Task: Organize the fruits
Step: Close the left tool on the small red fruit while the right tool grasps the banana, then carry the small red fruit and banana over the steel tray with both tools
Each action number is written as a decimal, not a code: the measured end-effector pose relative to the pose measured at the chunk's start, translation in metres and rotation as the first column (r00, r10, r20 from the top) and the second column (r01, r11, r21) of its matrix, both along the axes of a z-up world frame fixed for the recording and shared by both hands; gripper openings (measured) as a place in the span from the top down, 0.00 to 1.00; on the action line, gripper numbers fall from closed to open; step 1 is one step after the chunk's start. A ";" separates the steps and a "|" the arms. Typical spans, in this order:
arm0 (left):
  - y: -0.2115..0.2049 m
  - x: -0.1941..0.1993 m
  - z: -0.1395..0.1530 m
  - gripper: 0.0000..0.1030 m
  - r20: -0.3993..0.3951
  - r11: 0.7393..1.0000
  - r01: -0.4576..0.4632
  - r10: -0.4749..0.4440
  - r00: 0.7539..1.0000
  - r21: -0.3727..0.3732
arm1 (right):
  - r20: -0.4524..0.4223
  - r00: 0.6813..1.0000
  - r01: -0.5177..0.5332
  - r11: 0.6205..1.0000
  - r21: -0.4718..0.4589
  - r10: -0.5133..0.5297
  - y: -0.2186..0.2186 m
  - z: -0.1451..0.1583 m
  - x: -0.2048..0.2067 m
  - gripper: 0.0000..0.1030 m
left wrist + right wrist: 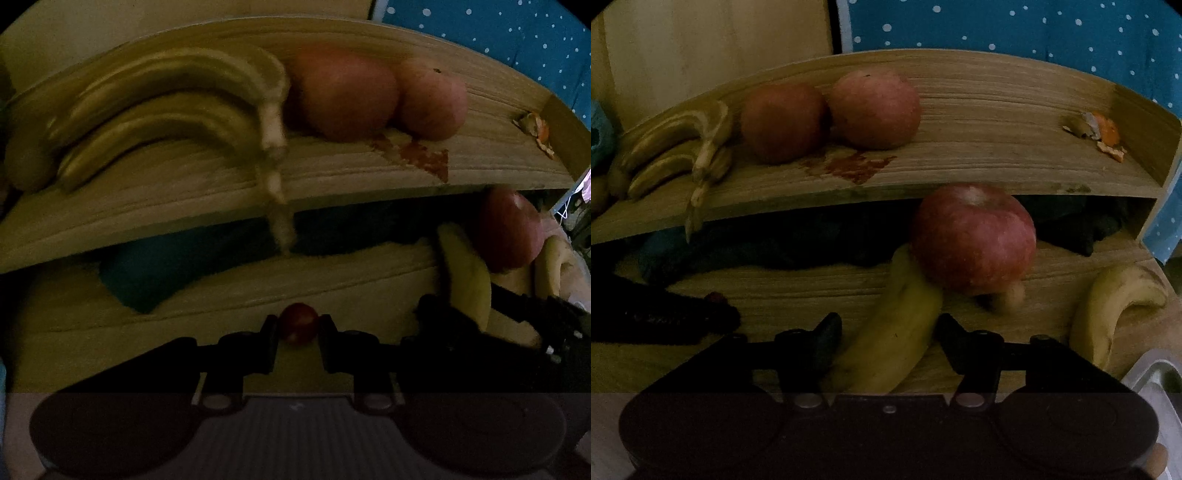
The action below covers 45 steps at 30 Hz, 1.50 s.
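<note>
The left gripper (298, 328) is closed narrowly on a small red fruit (298, 326), one finger against each side, held low in front of the wooden shelf (369, 173). The fruit is round and dark; its kind cannot be told.

The right gripper (889, 332) stands wide around a banana (894, 332) lying on the lower board (812, 291). The banana passes between the fingers, but the dim picture does not show whether they touch its skin. Its long axis runs from near the camera up and slightly to the right, with the far tip pointing toward the shelf and ending under a red apple (973, 238). That apple sits upright, stem hollow on top, touching the banana's far end at the front edge of the upper shelf.

On the upper shelf a banana bunch (676, 151) lies at the left, curving lengthwise along the shelf, its stem end toward the middle and hanging over the front edge. Just beside it are two apples (831, 114), touching each other. A reddish stain (857, 166) marks the wood in front of them. Bits of orange peel (1102, 133) lie at the far right corner.

Another banana (1115, 302) rests on the lower board at the right, well apart from the gripped one, curved with its tip pointing right. A metal tray (1156, 376) shows at the lower right edge. Blue dotted cloth (1034, 33) hangs behind the shelf.
</note>
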<state>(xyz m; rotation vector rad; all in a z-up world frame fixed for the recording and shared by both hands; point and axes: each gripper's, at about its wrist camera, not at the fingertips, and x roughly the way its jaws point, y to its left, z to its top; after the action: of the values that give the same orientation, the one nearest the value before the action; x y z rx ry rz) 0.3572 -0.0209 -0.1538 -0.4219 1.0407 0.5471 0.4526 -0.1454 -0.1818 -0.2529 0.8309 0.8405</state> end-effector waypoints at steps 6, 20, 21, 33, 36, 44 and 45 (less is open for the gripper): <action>0.002 -0.020 0.004 0.75 -0.008 1.000 -0.002 0.002 1.000 -0.017 | -0.014 1.000 -0.004 1.000 -0.005 0.004 -0.001 0.005 -0.007 0.51; 0.022 -0.091 0.017 0.75 0.008 0.999 -0.040 0.040 0.999 -0.024 | 0.028 0.998 -0.048 0.992 -0.116 0.052 0.015 0.009 -0.045 0.52; 0.023 -0.096 0.019 0.75 0.012 0.999 -0.042 0.042 0.999 -0.022 | 0.039 0.998 -0.040 0.992 -0.121 0.045 0.017 0.010 -0.047 0.52; 0.026 -0.136 0.035 0.75 0.053 0.998 -0.066 0.067 0.996 -0.022 | 0.008 1.000 -0.017 0.991 -0.135 0.018 0.013 0.019 -0.080 0.61; 0.025 -0.146 0.040 0.75 0.060 0.998 -0.066 0.067 0.996 -0.021 | -0.008 0.999 -0.048 0.990 -0.132 0.047 0.014 0.021 -0.097 0.61; 0.025 -0.165 0.043 0.75 0.068 0.998 -0.064 0.065 0.996 -0.015 | -0.033 0.994 -0.104 0.989 -0.106 0.101 0.014 0.028 -0.147 0.61; 0.025 -0.167 0.044 0.75 0.070 0.998 -0.063 0.064 0.996 -0.014 | -0.032 0.994 -0.105 0.989 -0.102 0.102 0.014 0.029 -0.151 0.61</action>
<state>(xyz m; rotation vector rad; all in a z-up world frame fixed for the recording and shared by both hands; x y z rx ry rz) 0.1897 0.0038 -0.1094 -0.4825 0.9660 0.5789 0.3017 -0.1315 -0.1524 -0.3797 0.8939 0.9006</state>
